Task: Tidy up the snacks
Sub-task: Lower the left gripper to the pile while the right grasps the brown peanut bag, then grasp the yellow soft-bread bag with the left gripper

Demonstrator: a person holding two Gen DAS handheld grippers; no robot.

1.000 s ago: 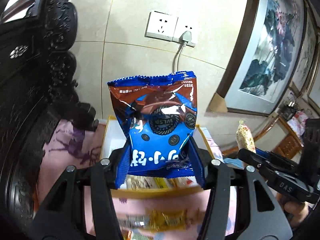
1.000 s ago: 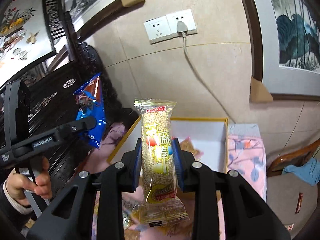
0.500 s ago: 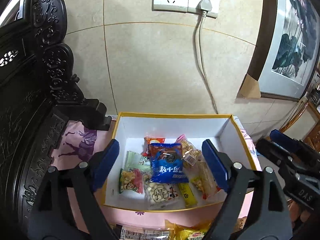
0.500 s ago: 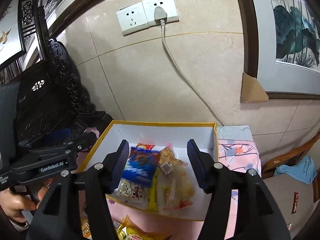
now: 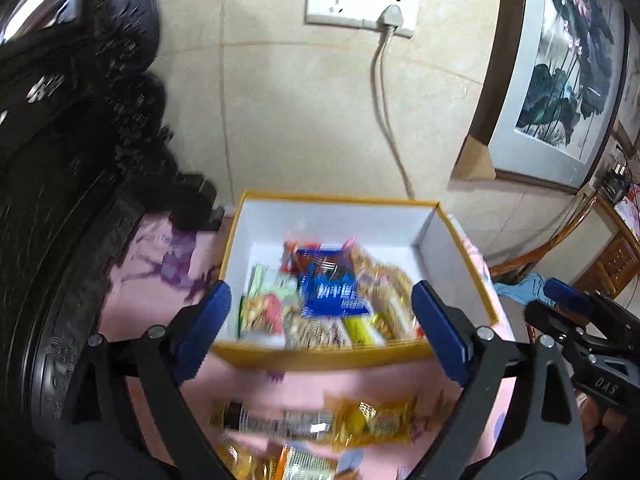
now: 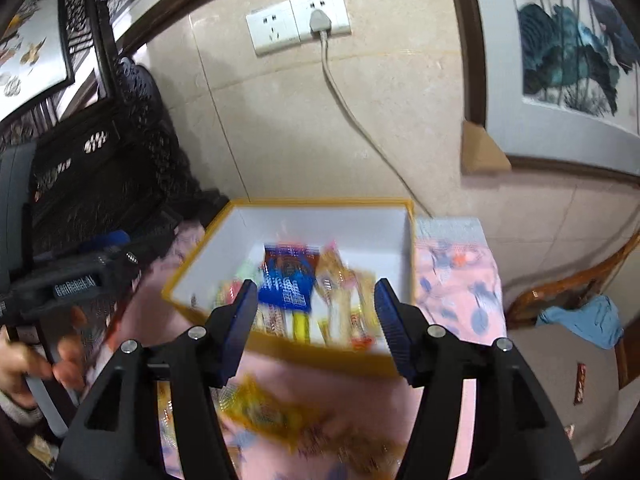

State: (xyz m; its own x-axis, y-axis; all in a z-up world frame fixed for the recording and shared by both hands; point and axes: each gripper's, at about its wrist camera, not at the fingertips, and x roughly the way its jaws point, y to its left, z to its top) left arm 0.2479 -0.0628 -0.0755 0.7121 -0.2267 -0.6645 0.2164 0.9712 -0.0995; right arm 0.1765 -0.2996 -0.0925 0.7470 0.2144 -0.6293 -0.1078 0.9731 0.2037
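A yellow-rimmed white box (image 5: 344, 205) sits on a pink cloth and holds several snack packs, among them a blue cookie bag (image 5: 330, 290). The box also shows in the right wrist view (image 6: 320, 205), with the blue bag (image 6: 286, 286) inside. My left gripper (image 5: 320, 328) is open and empty, above the box's near edge. My right gripper (image 6: 314, 320) is open and empty, also over the near edge. Loose yellow snack packs (image 5: 360, 420) lie on the cloth in front of the box, and one shows in the right wrist view (image 6: 260, 408).
A dark carved wooden chair (image 5: 80, 140) stands at the left. A tiled wall with a socket and cable (image 5: 384, 92) is right behind the box. Framed paintings (image 5: 560, 80) lean at the right. A wooden chair with blue cloth (image 6: 580, 312) is at the far right.
A second ago my left gripper held the blue cookie bag and my right held a grain bar. Both snacks now lie in the box. Both grippers have drawn back toward the near edge.
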